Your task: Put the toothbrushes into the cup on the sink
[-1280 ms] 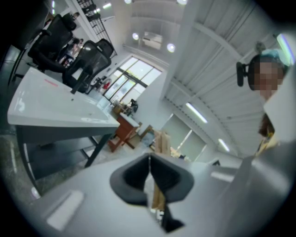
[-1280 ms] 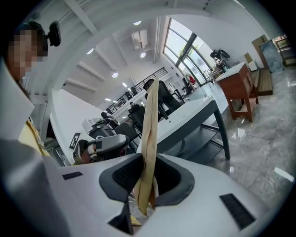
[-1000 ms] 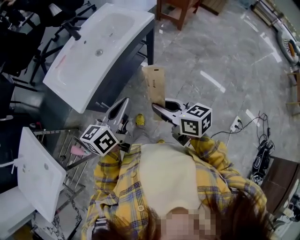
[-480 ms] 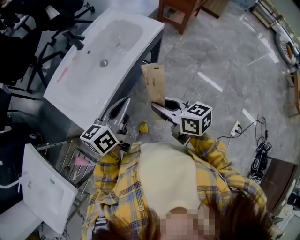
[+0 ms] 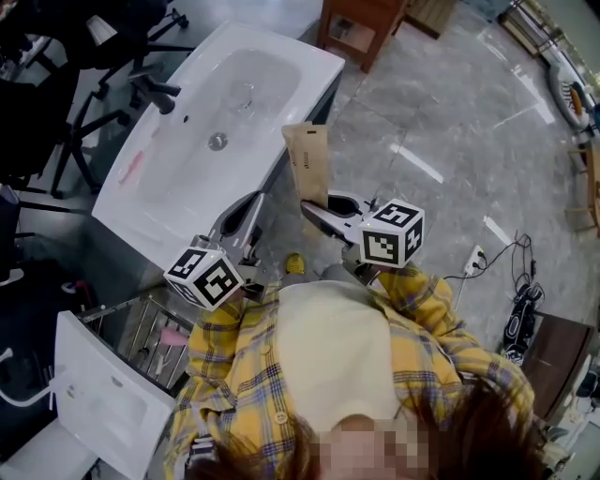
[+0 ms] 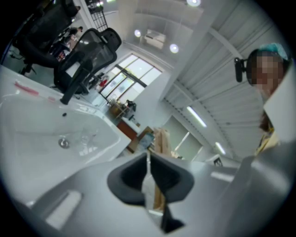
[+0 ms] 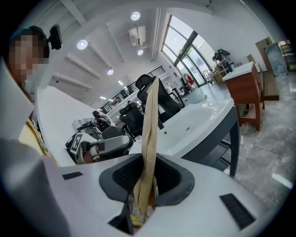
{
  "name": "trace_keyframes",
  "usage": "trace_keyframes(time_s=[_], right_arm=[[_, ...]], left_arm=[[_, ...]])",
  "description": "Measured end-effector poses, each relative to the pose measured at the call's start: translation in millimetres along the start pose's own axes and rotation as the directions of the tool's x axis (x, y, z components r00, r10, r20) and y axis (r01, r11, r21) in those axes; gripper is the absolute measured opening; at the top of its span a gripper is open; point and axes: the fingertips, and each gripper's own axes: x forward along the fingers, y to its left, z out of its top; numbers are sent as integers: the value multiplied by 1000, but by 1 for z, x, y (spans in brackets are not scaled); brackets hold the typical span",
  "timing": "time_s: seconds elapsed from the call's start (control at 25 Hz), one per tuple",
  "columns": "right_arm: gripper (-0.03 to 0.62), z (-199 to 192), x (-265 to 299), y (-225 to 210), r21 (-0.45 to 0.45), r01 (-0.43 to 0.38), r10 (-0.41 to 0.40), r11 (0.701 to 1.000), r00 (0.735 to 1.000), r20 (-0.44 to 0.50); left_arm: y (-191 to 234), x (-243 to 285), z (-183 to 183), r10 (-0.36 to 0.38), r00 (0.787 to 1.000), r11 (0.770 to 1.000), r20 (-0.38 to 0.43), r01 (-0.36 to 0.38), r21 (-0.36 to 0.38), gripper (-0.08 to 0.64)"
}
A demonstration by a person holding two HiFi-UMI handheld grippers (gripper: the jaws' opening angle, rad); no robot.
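Observation:
The white sink (image 5: 272, 70) stands at the upper left of the head view, with a black tap (image 5: 155, 91) and a drain (image 5: 217, 142). A pink toothbrush (image 5: 131, 167) lies on its left rim and shows again as a pink toothbrush (image 6: 27, 89) in the left gripper view. My left gripper (image 5: 251, 202) hangs just off the sink's near edge, shut with nothing in it. Beside it, my right gripper (image 5: 311, 210) is shut on a flat brown paper packet (image 5: 307, 164) that stands upright between the jaws (image 7: 149, 125). I cannot make out a cup.
A second white basin (image 5: 103, 403) and a wire rack (image 5: 150, 323) sit at the lower left. Black office chairs (image 5: 56, 56) stand behind the sink, a wooden stool (image 5: 361, 23) at the top. A power strip (image 5: 472, 251) with cables lies on the grey floor at the right.
The sink has slid rightward and closer in the head view as I walk toward it. Both grippers keep their pose, and the packet stays in the right one.

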Motion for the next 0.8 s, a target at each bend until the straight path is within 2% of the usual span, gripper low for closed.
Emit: trace_keyframes(time_s=[0.12,0.44,0.8], right_arm=[[78,8,11,0,-12,0,0,1000,1000,-6],[78,29,25,-30,-17,6,-6,1000,1000,-15],[78,81,53,-81,-47,-82,79,996,994,-72]], left_arm=[[11,5,12,10,1000,999,15,-11,32,9],[27,31,27,14,999,1000,47,-14,10,9],[54,92,70,59,993,998,100,-61,13,9]])
